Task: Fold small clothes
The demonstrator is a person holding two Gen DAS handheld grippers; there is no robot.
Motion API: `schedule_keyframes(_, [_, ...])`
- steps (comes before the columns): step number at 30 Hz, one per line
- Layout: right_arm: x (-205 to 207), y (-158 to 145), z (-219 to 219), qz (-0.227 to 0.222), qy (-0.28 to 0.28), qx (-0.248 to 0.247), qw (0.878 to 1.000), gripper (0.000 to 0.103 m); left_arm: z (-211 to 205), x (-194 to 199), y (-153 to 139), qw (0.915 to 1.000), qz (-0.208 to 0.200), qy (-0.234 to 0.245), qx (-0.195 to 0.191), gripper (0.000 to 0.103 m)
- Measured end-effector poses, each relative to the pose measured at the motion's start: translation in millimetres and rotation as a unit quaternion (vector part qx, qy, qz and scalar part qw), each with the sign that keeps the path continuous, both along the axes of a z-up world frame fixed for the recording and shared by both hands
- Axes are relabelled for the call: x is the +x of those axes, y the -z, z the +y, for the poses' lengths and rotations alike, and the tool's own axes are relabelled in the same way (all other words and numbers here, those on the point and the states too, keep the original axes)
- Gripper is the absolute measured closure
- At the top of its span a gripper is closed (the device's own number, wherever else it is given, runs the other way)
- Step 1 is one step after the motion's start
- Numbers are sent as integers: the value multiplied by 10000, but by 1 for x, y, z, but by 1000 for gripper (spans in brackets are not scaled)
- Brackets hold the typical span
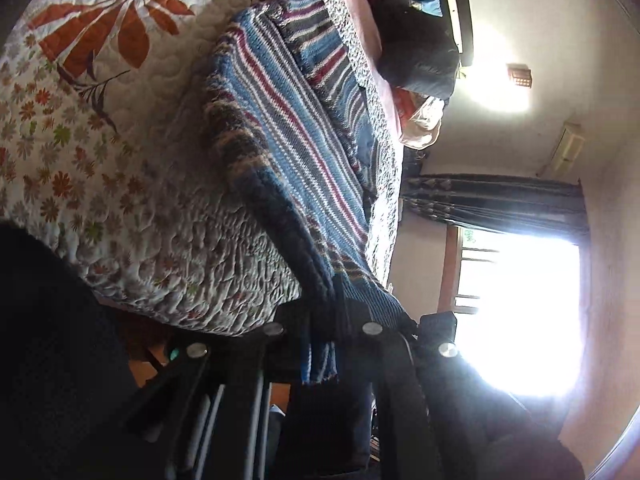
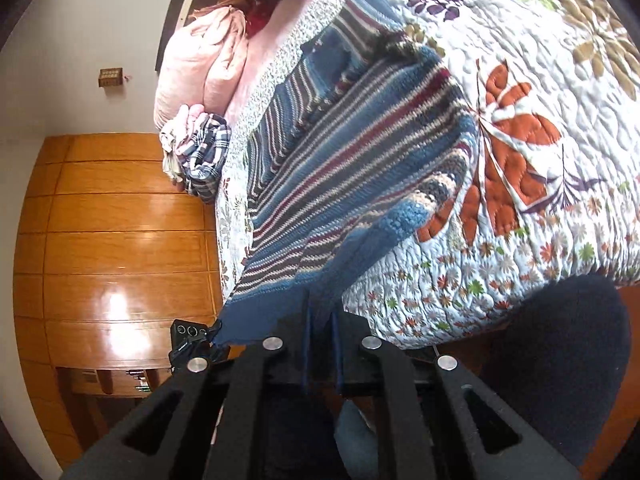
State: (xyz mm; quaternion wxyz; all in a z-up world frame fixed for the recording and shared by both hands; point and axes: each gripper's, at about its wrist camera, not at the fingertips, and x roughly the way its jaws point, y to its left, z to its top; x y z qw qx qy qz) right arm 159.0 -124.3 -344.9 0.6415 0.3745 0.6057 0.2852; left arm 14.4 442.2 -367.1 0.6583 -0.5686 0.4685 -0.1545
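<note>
The bed, covered by a flowered quilt, carries the striped knitted sweater, which lies spread on the quilt with its long axis running away from both tongs toward the pillows. The near hem hangs off the bed edge and reaches back to the tongs. The left tongs are clenched on one hem corner and the right tongs on the other, so both stand equally near, level with the bed edge.

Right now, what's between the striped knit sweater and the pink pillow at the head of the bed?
In the right wrist view, bare quilt separates the striped sweater from the pink pillow.
</note>
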Motion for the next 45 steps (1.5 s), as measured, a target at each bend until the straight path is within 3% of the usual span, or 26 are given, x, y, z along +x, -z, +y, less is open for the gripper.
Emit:
schedule_keyframes(6, [39, -13, 8, -13, 98, -87, 9999, 95, 11, 37, -14, 10000, 39, -70, -14, 97])
schedule_keyframes(12, [84, -4, 19, 154, 108, -274, 9994, 95, 28, 86, -5, 9992, 377, -160, -10, 97])
schedule_keyframes(23, [171, 60, 46, 701, 43, -663, 9953, 94, 38, 196, 57, 9913, 1173, 174, 565, 96])
schedule_keyframes(27, [195, 87, 50, 952, 16, -679, 9931, 85, 39, 224, 80, 9889, 1273, 340, 686, 91])
schedule_keyframes(32, [211, 94, 42, 912, -23, -359, 9952, 73, 44, 243, 77, 9893, 974, 479, 979, 69])
schedule_keyframes(34, [214, 86, 37, 669, -63, -319, 9972, 71, 46, 241, 67, 9892, 703, 509, 1182, 53])
schedule_keyframes(38, [222, 71, 34, 168, -318, -515, 9980, 70, 56, 243, 51, 9807, 313, 745, 1782, 50])
schedule_keyframes(40, [224, 67, 41, -48, -559, -754, 9956, 67, 56, 247, 49, 9725, 227, 949, 2114, 48])
schedule_keyframes(45, [231, 82, 65, -221, -1030, -1244, 9866, 58, 45, 259, 63, 9558, 217, 1596, 2460, 48])
